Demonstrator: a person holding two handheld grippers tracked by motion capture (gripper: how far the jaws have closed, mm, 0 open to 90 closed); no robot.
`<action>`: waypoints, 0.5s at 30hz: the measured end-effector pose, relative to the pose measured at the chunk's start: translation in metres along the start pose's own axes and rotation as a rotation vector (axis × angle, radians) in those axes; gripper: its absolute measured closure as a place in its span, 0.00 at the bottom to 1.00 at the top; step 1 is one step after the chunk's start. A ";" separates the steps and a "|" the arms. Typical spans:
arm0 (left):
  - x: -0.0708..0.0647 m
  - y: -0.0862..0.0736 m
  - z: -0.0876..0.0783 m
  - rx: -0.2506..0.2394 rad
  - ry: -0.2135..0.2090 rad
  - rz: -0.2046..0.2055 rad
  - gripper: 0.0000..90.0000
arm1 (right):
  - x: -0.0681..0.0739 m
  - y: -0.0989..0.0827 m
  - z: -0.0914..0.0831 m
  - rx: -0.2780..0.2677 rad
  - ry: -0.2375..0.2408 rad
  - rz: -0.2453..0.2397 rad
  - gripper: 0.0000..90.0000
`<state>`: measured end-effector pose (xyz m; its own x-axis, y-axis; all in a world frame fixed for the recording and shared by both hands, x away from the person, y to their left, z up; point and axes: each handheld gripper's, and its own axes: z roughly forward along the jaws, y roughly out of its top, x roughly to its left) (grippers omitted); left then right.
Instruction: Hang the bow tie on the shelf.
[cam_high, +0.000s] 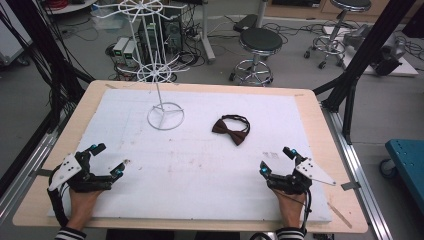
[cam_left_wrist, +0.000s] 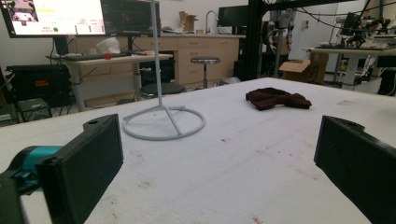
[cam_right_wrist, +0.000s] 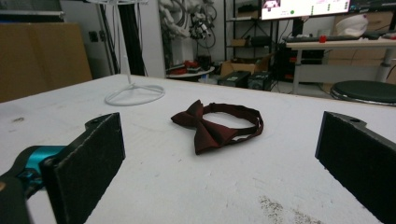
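Wire stand (cam_high: 155, 60) loses its top at the upper edge in the high view and shows just base ring and lower pole in both gripper views; bow tie (cam_left_wrist: 277, 98) reads as a dark lump in the left gripper view; screen text (cam_right_wrist: 306, 8) too small to tell.

Dark maroon bow tie (cam_high: 230, 130) with its neck strap looped behind the bow, lying flat on the white surface (cam_high: 200, 165), just right of the wire stand's ring base (cam_high: 165, 116)
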<state>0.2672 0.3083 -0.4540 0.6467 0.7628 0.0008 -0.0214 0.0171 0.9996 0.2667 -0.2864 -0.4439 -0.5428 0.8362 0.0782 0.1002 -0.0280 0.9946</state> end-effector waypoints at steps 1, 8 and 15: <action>0.000 0.000 0.000 0.000 0.000 0.000 0.02 | 0.000 0.002 0.001 0.005 0.002 -0.002 0.01; 0.000 0.000 0.000 -0.002 0.001 -0.001 0.02 | -0.005 0.018 0.008 0.065 0.021 -0.030 0.01; 0.000 0.000 0.000 -0.002 0.002 -0.005 0.02 | -0.009 0.041 0.025 0.153 0.062 -0.078 0.01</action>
<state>0.2673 0.3081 -0.4541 0.6455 0.7637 -0.0042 -0.0198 0.0222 0.9996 0.2968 -0.2810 -0.4060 -0.6036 0.7972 0.0103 0.1788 0.1228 0.9762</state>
